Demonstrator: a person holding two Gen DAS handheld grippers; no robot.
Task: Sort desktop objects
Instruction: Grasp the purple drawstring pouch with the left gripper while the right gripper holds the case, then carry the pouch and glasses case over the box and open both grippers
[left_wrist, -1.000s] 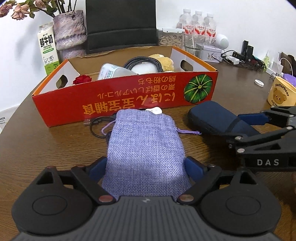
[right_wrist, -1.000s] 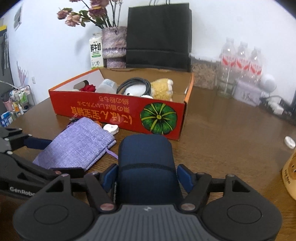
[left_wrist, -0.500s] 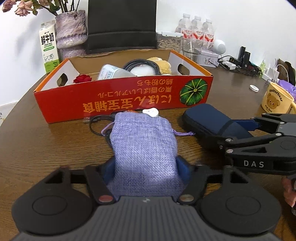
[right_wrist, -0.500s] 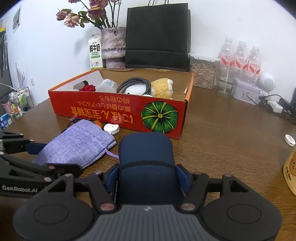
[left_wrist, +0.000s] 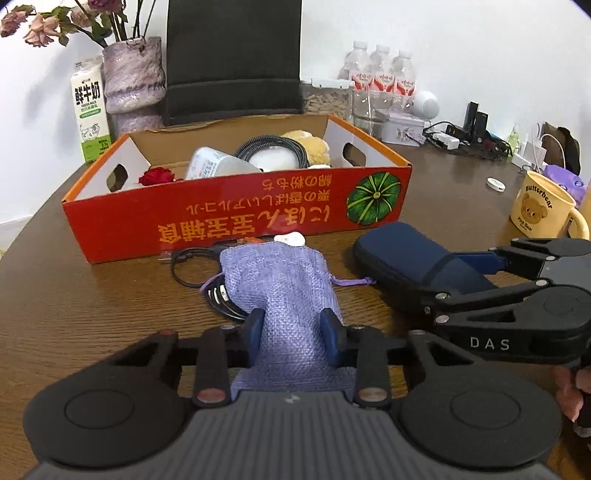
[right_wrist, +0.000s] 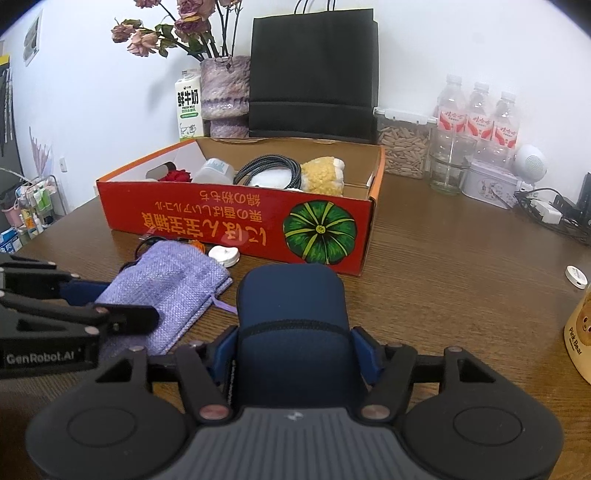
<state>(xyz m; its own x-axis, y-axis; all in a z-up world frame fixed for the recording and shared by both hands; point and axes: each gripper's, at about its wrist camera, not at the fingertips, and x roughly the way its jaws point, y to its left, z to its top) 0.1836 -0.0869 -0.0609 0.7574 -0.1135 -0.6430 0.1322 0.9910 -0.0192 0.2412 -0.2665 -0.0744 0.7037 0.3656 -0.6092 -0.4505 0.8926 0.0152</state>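
The purple cloth pouch (left_wrist: 280, 280) lies on the wooden table (left_wrist: 92, 302) just in front of the red cardboard box (left_wrist: 236, 218), and its near end is pinched between the blue pads of the left gripper (left_wrist: 291, 330), whose jaws are closing at this moment, so that the cloth is gathered into a narrow waist between them. The dark blue case (right_wrist: 293, 314) lies beside it on the table, and its near end is clasped on both sides by the pads of the right gripper (right_wrist: 293, 349). Several risks can be judged from this. The pouch is soft, and only bunched fabric may be caught, so it could slip out when lifted, or its contents could sag to the far end and swing. A black cable (left_wrist: 195, 266) is coiled partly under the pouch, and a drawstring (left_wrist: 351, 282) trails toward the case; either could be dragged along or snagged. A small white disc (right_wrist: 223, 255) and a small orange object (right_wrist: 195, 244) sit close to the far end of the pouch and could be knocked against the box. The case is held only near one end, so it could tip and pivot in the pads. The two grippers are close side by side, and a collision could be caused if both are raised toward the box together. The box is already partly filled, and its front wall could be clipped by a low carry.
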